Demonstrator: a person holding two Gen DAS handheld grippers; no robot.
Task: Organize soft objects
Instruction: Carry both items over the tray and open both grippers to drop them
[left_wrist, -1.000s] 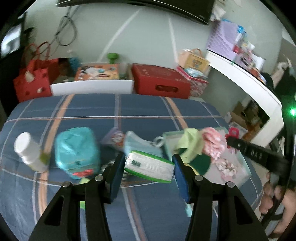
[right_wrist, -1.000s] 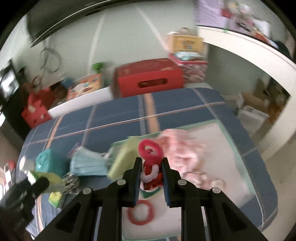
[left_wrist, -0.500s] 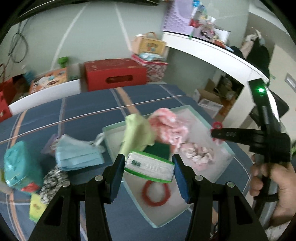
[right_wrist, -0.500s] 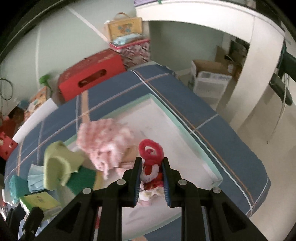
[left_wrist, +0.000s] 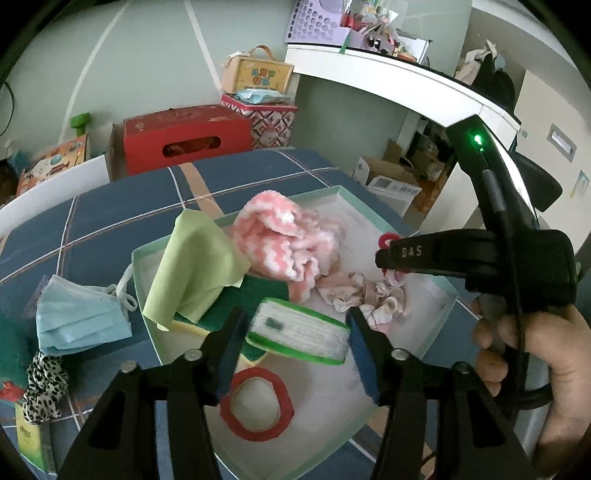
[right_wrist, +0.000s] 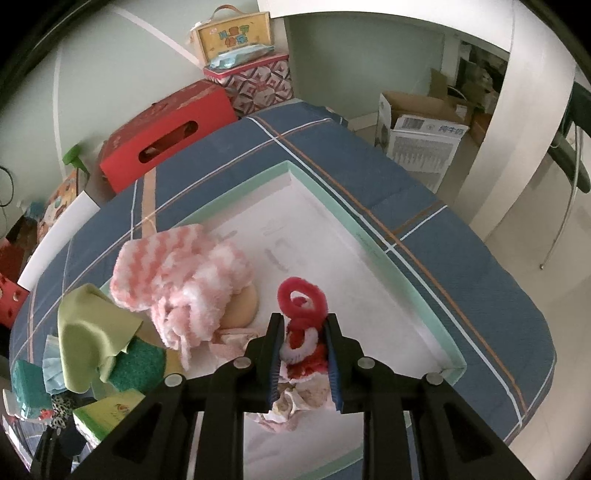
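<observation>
My left gripper (left_wrist: 297, 334) is shut on a white tissue pack with green edges (left_wrist: 298, 332) and holds it above the shallow mint-rimmed tray (left_wrist: 439, 291). My right gripper (right_wrist: 304, 354) is shut on a red and white fluffy hair tie (right_wrist: 303, 314) over the tray (right_wrist: 391, 266); it also shows in the left wrist view (left_wrist: 391, 254). In the tray lie a pink and white fuzzy cloth (left_wrist: 284, 236), a light green cloth (left_wrist: 195, 269), a green sponge (left_wrist: 266, 288), a floral scrunchie (left_wrist: 369, 295) and a red ring (left_wrist: 256, 402).
On the blue plaid bed left of the tray lie a blue face mask (left_wrist: 81, 317), a leopard scrunchie (left_wrist: 44, 380) and a yellow-green box (left_wrist: 33, 439). A red box (left_wrist: 184, 136) and patterned tins stand behind the bed. A white counter (left_wrist: 406, 77) runs on the right.
Both grippers have moved right over the tray with their loads. The left gripper has come lower and closer to the tray; the right one has come over the floral scrunchie.
</observation>
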